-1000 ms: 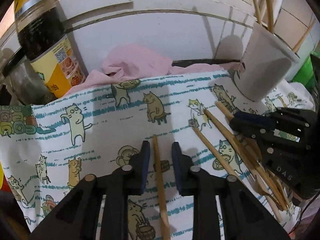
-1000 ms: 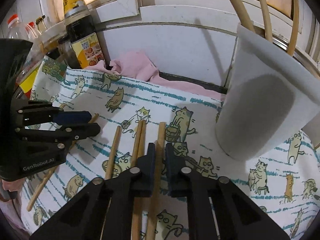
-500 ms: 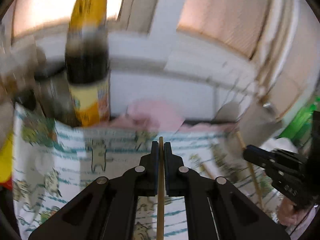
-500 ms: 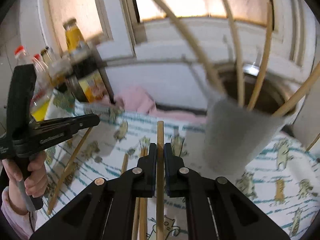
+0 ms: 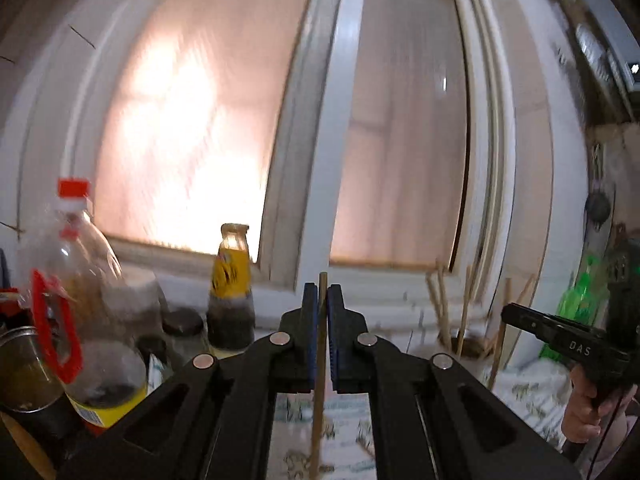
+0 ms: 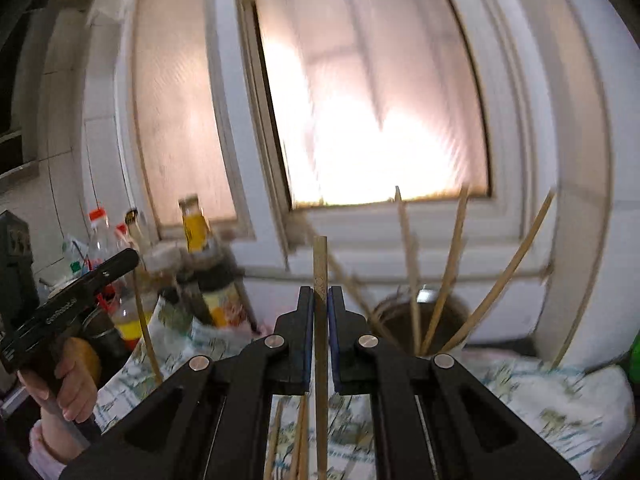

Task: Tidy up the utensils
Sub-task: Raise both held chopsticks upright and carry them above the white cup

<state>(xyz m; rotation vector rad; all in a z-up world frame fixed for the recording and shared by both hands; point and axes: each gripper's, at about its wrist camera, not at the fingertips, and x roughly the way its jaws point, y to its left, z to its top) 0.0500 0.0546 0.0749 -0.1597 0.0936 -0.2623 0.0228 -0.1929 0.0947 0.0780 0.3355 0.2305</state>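
Observation:
My left gripper (image 5: 320, 300) is shut on a wooden chopstick (image 5: 319, 400) and holds it upright, high above the cat-print cloth (image 5: 348, 432). My right gripper (image 6: 320, 304) is shut on another wooden chopstick (image 6: 320, 280), also lifted and pointing up. The white holder cup (image 6: 424, 320) with several chopsticks standing in it is just right of the right gripper; it shows small at the right in the left wrist view (image 5: 460, 344). Loose chopsticks (image 6: 300, 432) lie on the cloth under the right gripper.
Sauce bottles (image 5: 232, 300) and a clear plastic bottle (image 5: 76, 300) stand along the left by the window sill. The frosted window (image 6: 360, 100) fills the background. A green object (image 5: 576, 296) sits at the far right.
Both grippers closed on a chopstick each and lifted them off the cloth, tilting upward so the views now face the window.

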